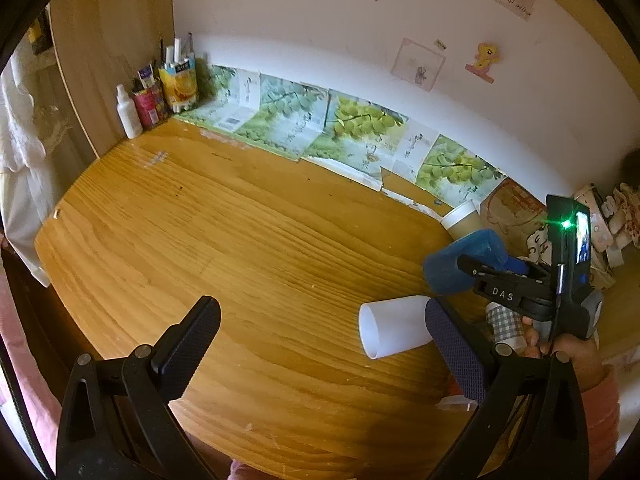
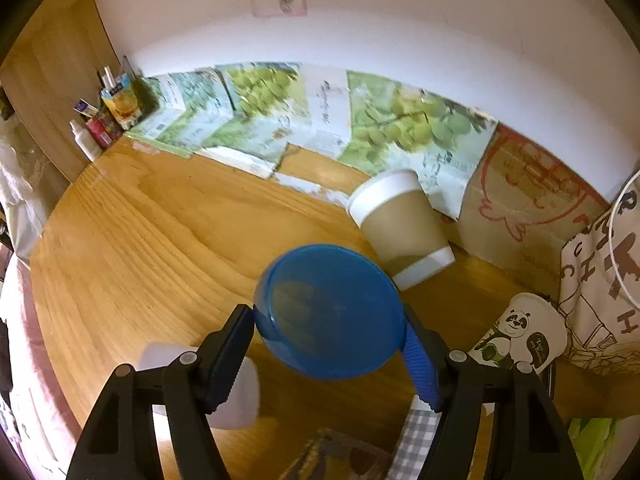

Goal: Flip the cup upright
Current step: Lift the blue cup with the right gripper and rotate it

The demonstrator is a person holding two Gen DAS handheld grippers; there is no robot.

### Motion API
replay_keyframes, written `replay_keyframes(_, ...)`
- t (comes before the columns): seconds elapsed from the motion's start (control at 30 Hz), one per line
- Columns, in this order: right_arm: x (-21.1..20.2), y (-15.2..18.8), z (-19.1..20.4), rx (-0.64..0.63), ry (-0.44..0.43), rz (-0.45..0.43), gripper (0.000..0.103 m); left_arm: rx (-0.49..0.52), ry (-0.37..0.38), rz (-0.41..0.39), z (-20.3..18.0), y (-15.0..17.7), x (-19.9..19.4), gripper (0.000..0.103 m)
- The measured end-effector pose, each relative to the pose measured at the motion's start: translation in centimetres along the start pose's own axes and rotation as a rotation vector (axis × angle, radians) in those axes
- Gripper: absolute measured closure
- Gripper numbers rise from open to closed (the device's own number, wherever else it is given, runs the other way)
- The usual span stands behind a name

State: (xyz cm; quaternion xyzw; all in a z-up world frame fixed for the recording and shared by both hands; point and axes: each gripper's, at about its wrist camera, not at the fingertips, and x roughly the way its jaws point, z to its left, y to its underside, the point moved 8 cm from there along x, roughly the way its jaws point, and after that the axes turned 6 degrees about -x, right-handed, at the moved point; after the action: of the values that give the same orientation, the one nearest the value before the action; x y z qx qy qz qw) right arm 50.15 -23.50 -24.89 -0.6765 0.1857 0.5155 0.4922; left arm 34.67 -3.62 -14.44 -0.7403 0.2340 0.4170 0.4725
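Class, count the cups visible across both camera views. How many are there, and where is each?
5, more may be hidden. Blue cup in the right gripper; white cup on its side; brown paper cup tipped near the wall; panda cup at right; checked cup below the gripper.

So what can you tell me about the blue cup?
The blue cup is see-through blue plastic, smooth, with a round flat bottom that faces the right wrist camera. The right gripper is shut on it, one finger pressing each side, and holds it in the air above the wooden table. It lies tipped on its side, not upright. From the left wrist camera it looks like a blurry blue shape above the white cup. Its opening and inside cannot be seen.
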Motion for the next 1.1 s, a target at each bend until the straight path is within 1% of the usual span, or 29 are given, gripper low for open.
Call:
replay_keyframes(0.2, -2.3, -1.1, 2.4, -0.011, -0.009, -0.068, 0.031, -0.003, 0.003, -0.013, 1.3, 0.5, -1.2, 0.001)
replay_keyframes(0.37, -4.2, -1.6, 5.1, -0.073, 0.014, -0.14, 0.031, 0.001, -0.012, -0.032, 2.7, 0.9, -2.0, 0.001)
replay_keyframes(0.6, -6.3, -1.3, 9.0, -0.132, 0.044, -0.234, 0.031, 0.018, -0.027, -0.051, 5.1, 0.9, -3.0, 0.001)
replay_keyframes(0.77, -7.1, -0.3, 11.8, -0.162, 0.084, -0.278, 0.031, 0.044, -0.016, -0.047, 6.9, 0.7, -3.3, 0.001)
replay_keyframes(0.93, -7.7, 1.0, 14.8, -0.205, 0.156, -0.316, 0.031, 0.079, 0.001, -0.039, 8.5, 0.6, -3.5, 0.001)
replay_keyframes(1.1, -7.7, 2.4, 17.2, -0.245, 0.226, -0.331, 0.032, 0.12, 0.018, -0.037, 10.3, 0.5, -3.7, 0.001)
